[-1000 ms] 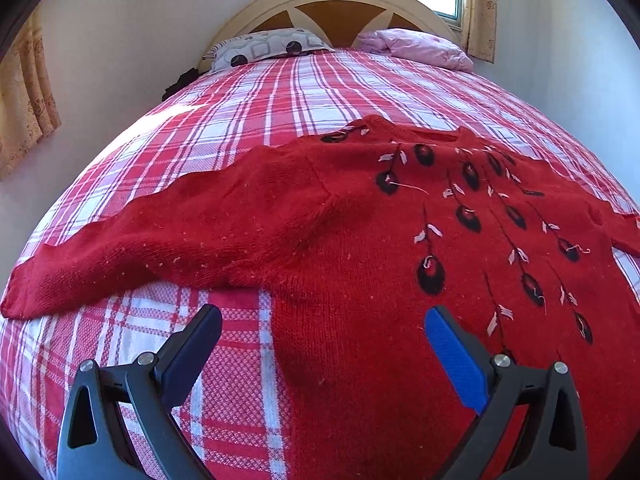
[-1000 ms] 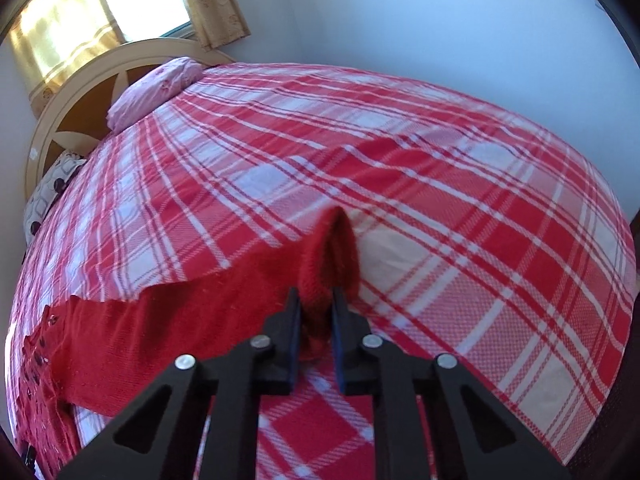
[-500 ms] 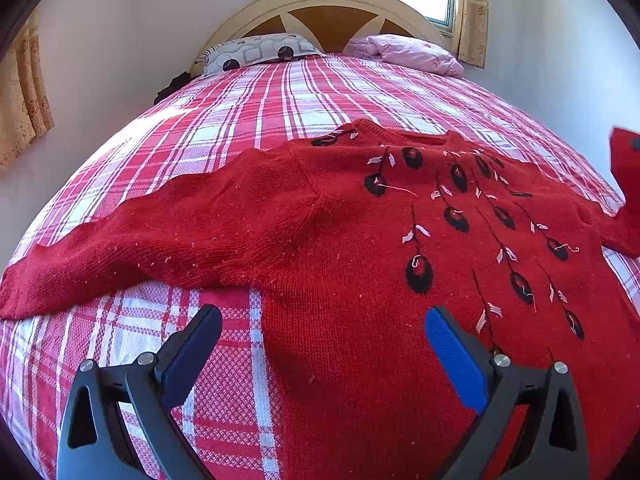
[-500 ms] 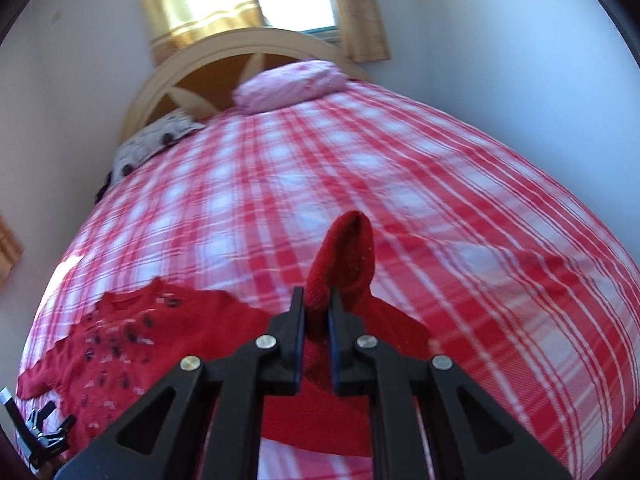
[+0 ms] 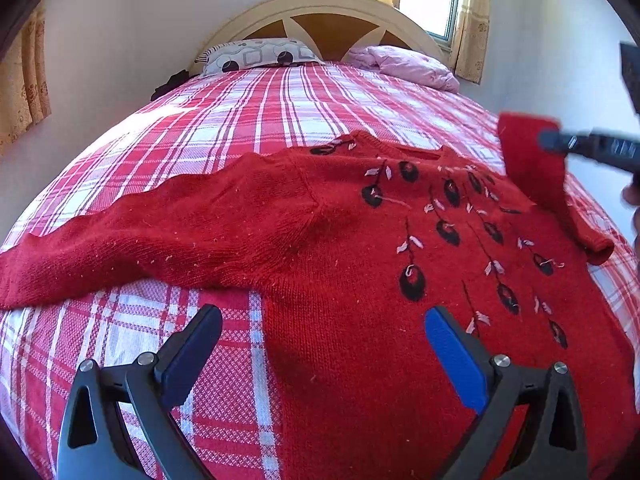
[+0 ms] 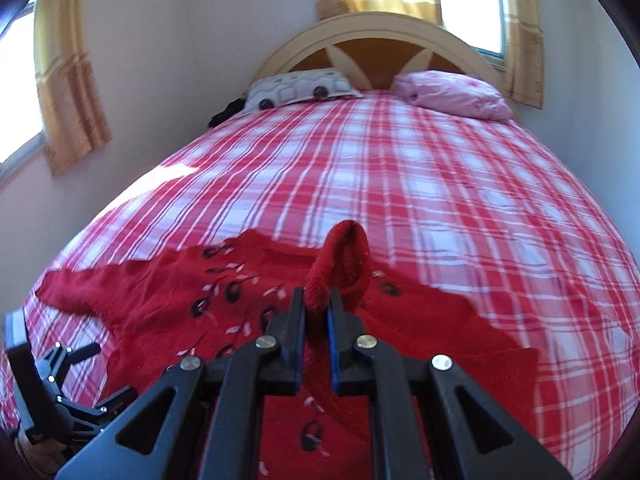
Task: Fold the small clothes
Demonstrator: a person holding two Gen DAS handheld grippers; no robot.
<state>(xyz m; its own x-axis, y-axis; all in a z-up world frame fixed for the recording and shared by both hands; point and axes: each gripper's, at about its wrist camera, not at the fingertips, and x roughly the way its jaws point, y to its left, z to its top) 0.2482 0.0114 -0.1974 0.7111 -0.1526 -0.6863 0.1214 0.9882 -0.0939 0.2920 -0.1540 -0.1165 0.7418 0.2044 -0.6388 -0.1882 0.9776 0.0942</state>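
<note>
Above the red sweater (image 5: 340, 264) on the bed (image 5: 280, 120), the right gripper (image 6: 316, 312) is clamping its sleeve cuff (image 6: 344, 264) while the left gripper (image 5: 320, 344) is hovering with jaws apart.

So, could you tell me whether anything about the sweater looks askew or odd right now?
Only the expected: the sweater lies flat on the bed except one sleeve, lifted over its front by the shut right tongs. The other sleeve lies stretched out flat. No damage shows.
</note>
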